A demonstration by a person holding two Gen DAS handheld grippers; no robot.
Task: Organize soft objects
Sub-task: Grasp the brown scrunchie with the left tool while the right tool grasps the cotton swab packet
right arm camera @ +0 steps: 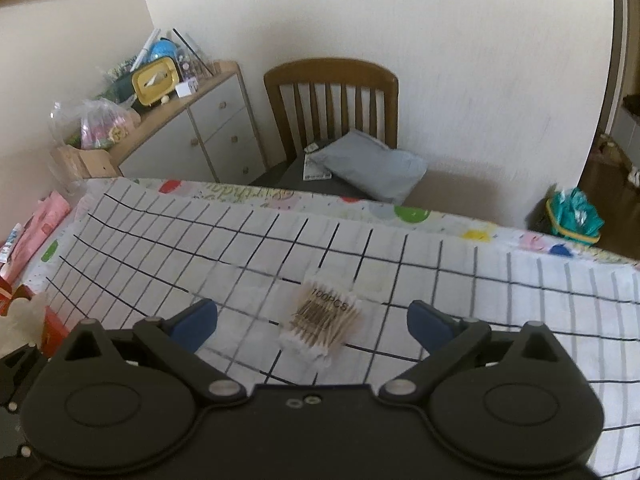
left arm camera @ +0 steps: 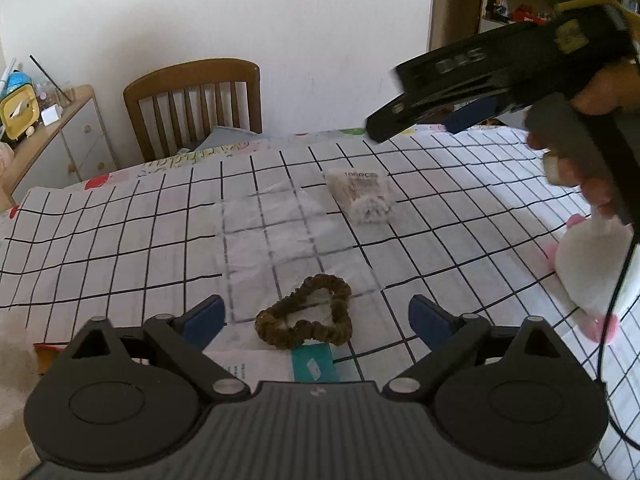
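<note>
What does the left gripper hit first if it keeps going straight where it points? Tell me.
Most likely the brown scrunchie. It lies on the clear plastic bag directly ahead of the open left gripper, centred between the fingers. Depth is hard to judge, so the gripper may still be above it.

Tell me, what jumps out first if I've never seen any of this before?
Probably the brown scrunchie, lying on a clear plastic bag on the grid-patterned tablecloth, right between the blue fingertips of the open left gripper. Farther back lies a packet of cotton swabs, framed by the open right gripper. A white and pink plush toy sits at the table's right edge.
</note>
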